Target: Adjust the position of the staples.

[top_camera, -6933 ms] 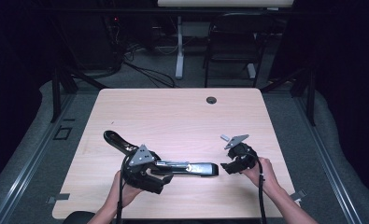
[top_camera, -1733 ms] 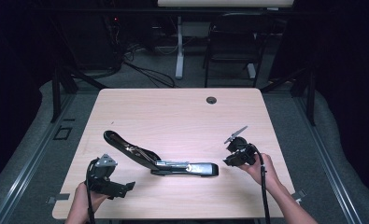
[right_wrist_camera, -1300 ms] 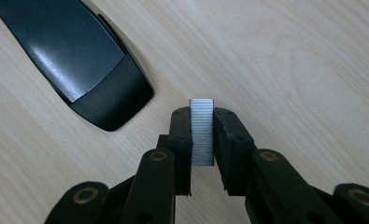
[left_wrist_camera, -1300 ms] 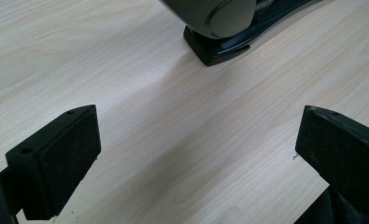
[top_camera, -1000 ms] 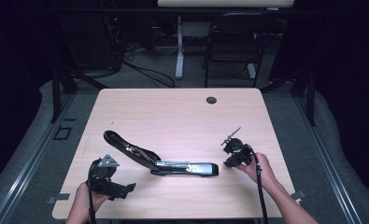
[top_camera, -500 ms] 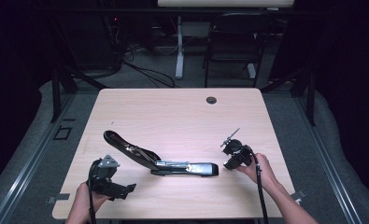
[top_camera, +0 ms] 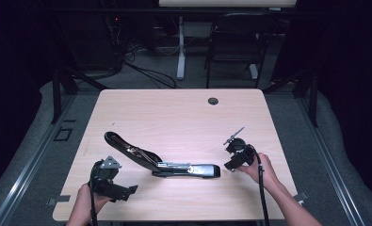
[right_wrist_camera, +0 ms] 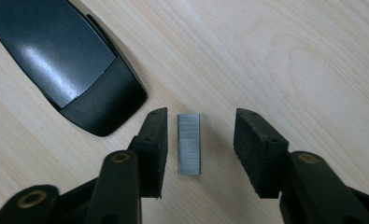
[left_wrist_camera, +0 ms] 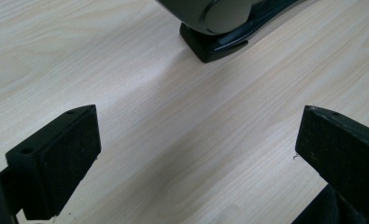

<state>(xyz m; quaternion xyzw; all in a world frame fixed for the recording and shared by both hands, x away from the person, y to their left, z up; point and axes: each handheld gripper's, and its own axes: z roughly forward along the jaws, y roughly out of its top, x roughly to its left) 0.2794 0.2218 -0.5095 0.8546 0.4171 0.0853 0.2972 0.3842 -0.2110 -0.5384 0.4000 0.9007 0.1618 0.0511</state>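
A black stapler (top_camera: 183,168) lies on the wooden table (top_camera: 174,113) with its top arm (top_camera: 127,149) swung up and back to the left. Its dark rounded end (right_wrist_camera: 74,70) shows in the right gripper view. Just beside that end a short silver strip of staples (right_wrist_camera: 189,143) lies flat on the wood. My right gripper (right_wrist_camera: 201,126) straddles the strip; its jaws have just been opening and stand apart from it on both sides. In the high view the right gripper (top_camera: 228,165) sits right of the stapler. My left gripper (top_camera: 127,190) rests near the front left, open and holding nothing (left_wrist_camera: 196,135).
The stapler's base end (left_wrist_camera: 215,42) lies a short way ahead of the left jaws. A round cable hole (top_camera: 213,100) marks the table's far edge. Chairs and desk legs stand in the dark beyond the table.
Since the oldest frame my left gripper has left the stapler and drawn back to the front left corner. Over the last second neither hand has visibly shifted.
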